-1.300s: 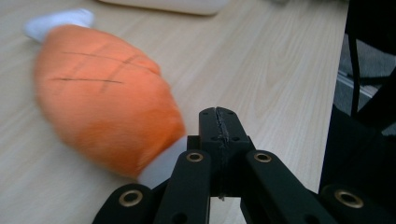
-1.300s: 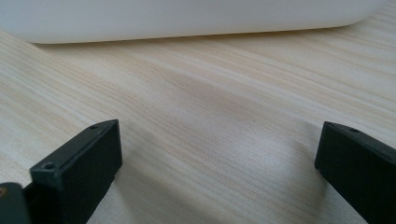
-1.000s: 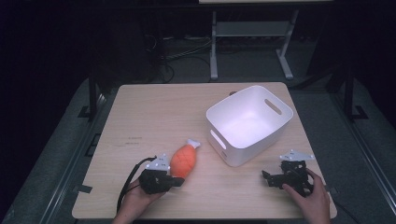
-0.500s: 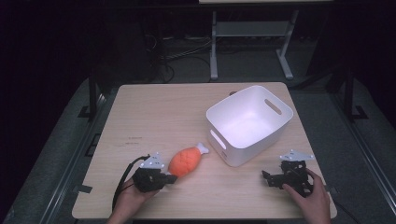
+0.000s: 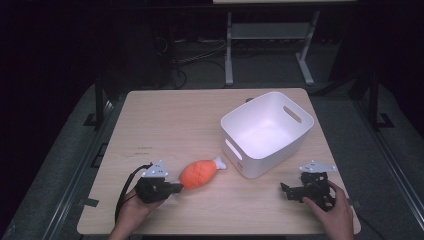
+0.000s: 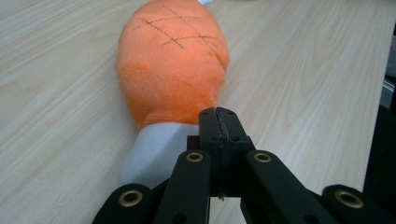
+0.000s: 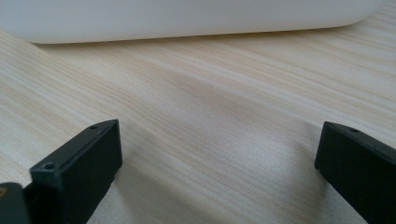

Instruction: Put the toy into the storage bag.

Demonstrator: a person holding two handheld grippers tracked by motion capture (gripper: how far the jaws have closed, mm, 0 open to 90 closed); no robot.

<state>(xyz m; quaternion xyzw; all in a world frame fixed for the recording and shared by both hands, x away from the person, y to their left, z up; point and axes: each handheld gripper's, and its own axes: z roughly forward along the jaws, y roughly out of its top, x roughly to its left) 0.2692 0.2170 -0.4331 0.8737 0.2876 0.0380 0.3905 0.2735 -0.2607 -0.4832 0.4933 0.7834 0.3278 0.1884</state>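
An orange plush drumstick (image 5: 199, 173) with white ends lies on the wooden table (image 5: 170, 120), left of the white bin (image 5: 260, 165). My left gripper (image 5: 176, 188) sits just left of it, tips at its near end. In the left gripper view the jaws are pressed together at the gripper's tip (image 6: 218, 116), beside the drumstick's (image 6: 173, 70) white end, with nothing seen between them. My right gripper (image 5: 286, 190) rests open on the table right of the bin. Its own view shows the gripper (image 7: 217, 154) with jaws wide apart over bare wood, facing the bin wall (image 7: 187, 18).
The bin is empty and has slot handles (image 5: 292, 114). It stands at the table's right half. Hands hold both grippers at the near edge. A metal stand (image 5: 230, 45) and cables lie on the dark floor beyond the table.
My left gripper has drawn back a little to the left and toward the near edge. The drumstick's small white end has swung to the right. The right gripper has stayed put.
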